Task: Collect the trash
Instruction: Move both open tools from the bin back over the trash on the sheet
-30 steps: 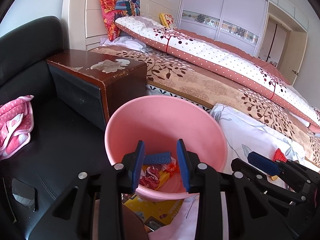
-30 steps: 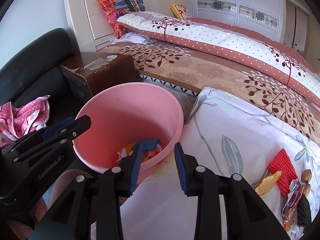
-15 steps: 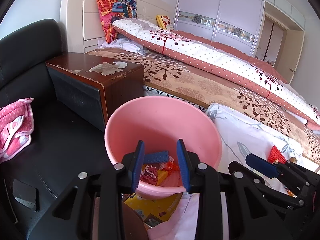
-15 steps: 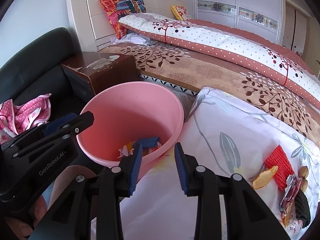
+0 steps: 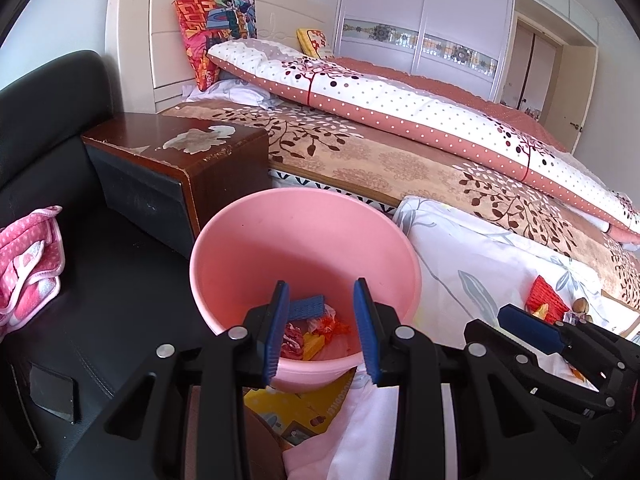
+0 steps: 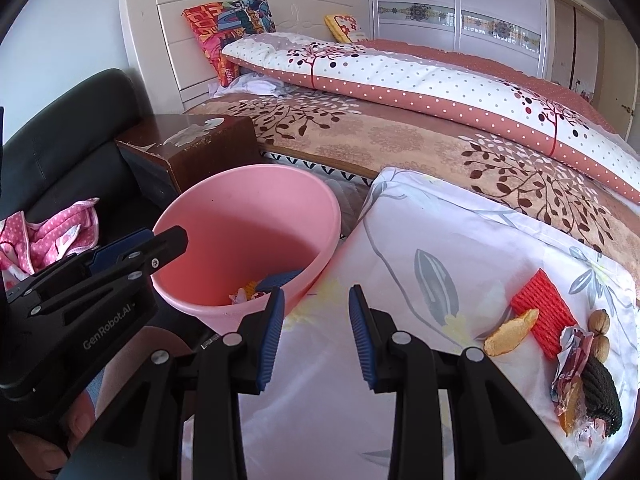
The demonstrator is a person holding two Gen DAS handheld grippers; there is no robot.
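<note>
**Trash split between pink basin and floral sheet**

Trash (image 6: 576, 344) lies in two places. We note one lot in the bottom of the pink basin (image 5: 248, 240): a blue ridged piece (image 5: 306, 307), a yellow scrap, red-and-white wrappers. The other lot sits on the floral sheet (image 6: 440, 240), well right of the basin: a red ridged piece (image 6: 542, 308), an orange peel (image 6: 510, 332) touching its lower edge, two walnuts (image 6: 599, 330) just beside it, a crumpled wrapper (image 6: 570, 364) and a dark knitted object (image 6: 600, 392) below those.

Our left gripper (image 5: 320, 334) hangs over the basin's near rim, blue pads spread wide, nothing between them. In the left wrist view the basin's contents show through the gap.

Our right gripper (image 6: 316, 336) is over the sheet just right of the basin, pads likewise wide apart and bare. The red piece and its neighbours lie off to its right, well apart from the fingertips.

Basin stands between a dark wooden nightstand (image 5: 180, 152) and the sheet's edge. A black sofa (image 5: 48, 128) fills the left side, with a pink dotted cloth (image 5: 28, 256) on its seat. Behind, the bed (image 5: 380, 160) carries a brown leaf-print cover, a rolled dotted quilt (image 5: 400, 100) and a bright patterned pillow (image 5: 216, 36) against the headboard. A yellow printed sheet (image 5: 304, 408) shows under the basin's near side.
</note>
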